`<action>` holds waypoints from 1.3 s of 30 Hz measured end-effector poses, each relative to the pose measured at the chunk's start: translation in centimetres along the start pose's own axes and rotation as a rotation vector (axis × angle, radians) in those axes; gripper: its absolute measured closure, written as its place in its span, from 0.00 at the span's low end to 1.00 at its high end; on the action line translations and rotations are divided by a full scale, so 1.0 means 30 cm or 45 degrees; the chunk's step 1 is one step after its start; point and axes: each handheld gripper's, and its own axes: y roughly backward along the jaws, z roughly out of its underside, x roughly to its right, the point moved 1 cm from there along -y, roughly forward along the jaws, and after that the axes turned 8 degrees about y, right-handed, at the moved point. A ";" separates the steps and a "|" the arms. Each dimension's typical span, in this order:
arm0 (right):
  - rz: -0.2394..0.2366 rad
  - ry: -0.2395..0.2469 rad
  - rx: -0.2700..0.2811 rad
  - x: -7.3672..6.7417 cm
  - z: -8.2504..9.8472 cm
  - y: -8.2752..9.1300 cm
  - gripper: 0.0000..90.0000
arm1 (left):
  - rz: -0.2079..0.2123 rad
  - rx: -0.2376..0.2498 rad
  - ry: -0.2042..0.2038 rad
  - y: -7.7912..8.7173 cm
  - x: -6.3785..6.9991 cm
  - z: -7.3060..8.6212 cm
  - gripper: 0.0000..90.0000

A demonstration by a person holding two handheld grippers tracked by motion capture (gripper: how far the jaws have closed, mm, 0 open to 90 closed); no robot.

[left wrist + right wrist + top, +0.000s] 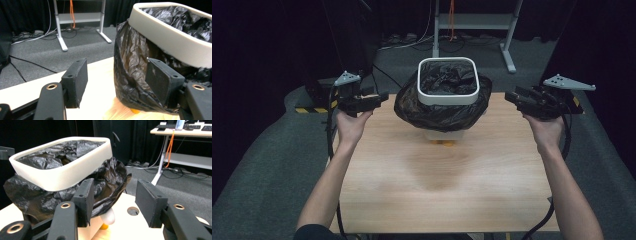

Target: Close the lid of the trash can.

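A small white square-rimmed waste bin [448, 102] is seen standing at the far middle of a light wooden table [447, 190], just in front of the table's far edge. The bin is lined with a crinkled black plastic bag [441, 112], whose slack is folded out over the body below a white rim ring [448, 97] and bulges on all sides. A small orange item [445, 143], too little of it visible to identify, is seen at the bin's base.

The left gripper [379, 99] is held in the person's left hand [351, 125] at the table's far left edge, pointed toward the bin; in the left gripper view its jaws are seen wide apart and empty, with the bag [132, 67] just beyond the right-hand jaw. The right gripper [510, 96] is held in the right hand [546, 131] at the far right edge, likewise aimed at the bin; its jaws are spread wide with nothing between them, the bag [107, 185] lying close behind one jaw.

A round hole [133, 211] in the tabletop is visible near the bin. Grey carpet [272, 165] and a grey desk frame [474, 22] are seen beyond.
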 end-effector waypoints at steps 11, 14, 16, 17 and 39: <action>0.001 -0.027 0.020 0.007 0.056 0.004 0.55 | -0.003 -0.009 0.044 0.026 -0.034 0.049 0.38; -0.004 -0.043 0.008 0.017 0.078 -0.003 0.55 | -0.008 -0.002 0.067 0.027 -0.043 0.062 0.38; -0.003 -0.050 0.006 0.023 0.091 -0.004 0.55 | -0.018 0.017 0.089 0.020 -0.046 0.075 0.38; 0.000 -0.053 0.011 0.025 0.097 -0.003 0.55 | -0.020 0.015 0.089 0.018 -0.049 0.082 0.38; 0.018 -0.116 -0.024 0.051 0.202 -0.007 0.55 | 0.012 -0.042 0.163 -0.007 -0.085 0.224 0.38</action>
